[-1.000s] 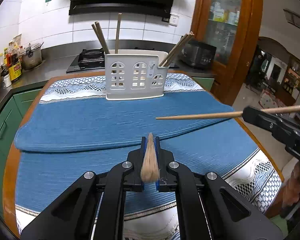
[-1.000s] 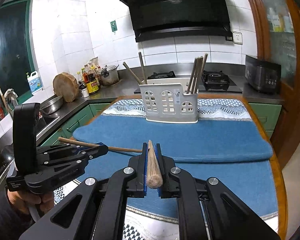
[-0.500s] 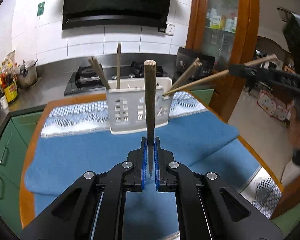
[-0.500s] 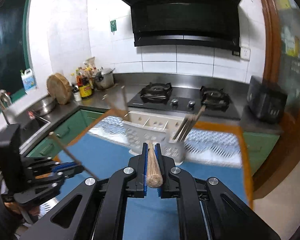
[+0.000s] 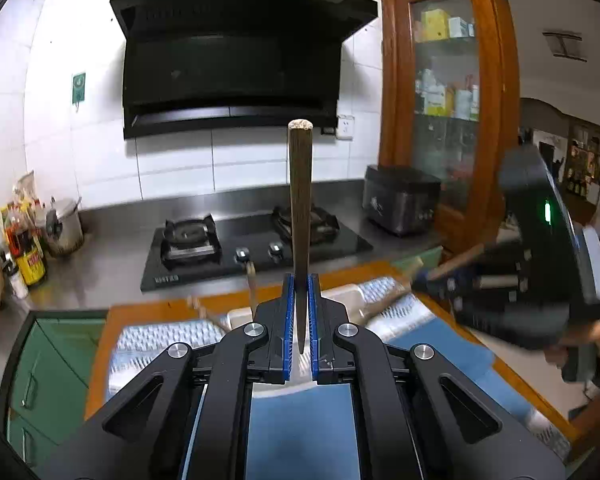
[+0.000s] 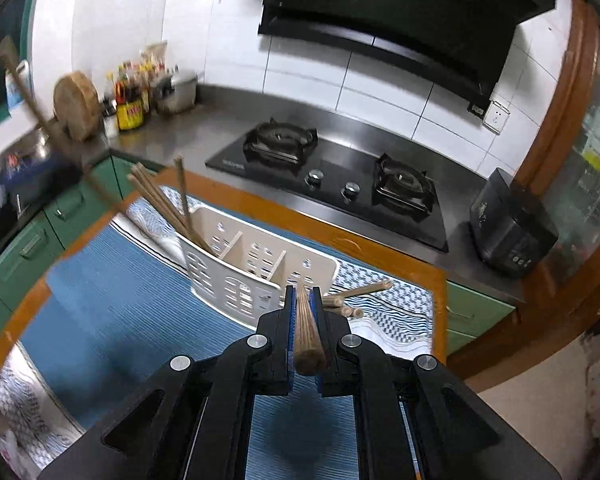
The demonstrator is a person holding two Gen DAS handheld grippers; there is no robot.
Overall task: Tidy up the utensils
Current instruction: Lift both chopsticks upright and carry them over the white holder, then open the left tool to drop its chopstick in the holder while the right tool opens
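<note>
My left gripper (image 5: 300, 292) is shut on a wooden chopstick (image 5: 300, 208) that stands upright, thick end up. It hovers just above the white slotted utensil holder (image 5: 240, 316), which is mostly hidden behind the jaws. My right gripper (image 6: 302, 300) is shut on another wooden chopstick (image 6: 306, 336), pointing down toward the right end of the utensil holder (image 6: 236, 276). The holder has several chopsticks (image 6: 160, 200) in its left compartment and some (image 6: 356, 292) leaning out of its right one. The right gripper also shows, blurred, in the left wrist view (image 5: 520, 280).
The holder stands on a blue mat (image 6: 112, 280) on a wooden table (image 6: 380, 248). Behind are a steel counter with a gas hob (image 6: 332, 176), a black appliance (image 6: 508, 228), bottles and a pot (image 6: 140, 96), and green cabinets (image 6: 28, 240).
Both grippers have risen and moved forward over the holder. The left chopstick stays upright. The right gripper has tilted down toward the holder's right end.
</note>
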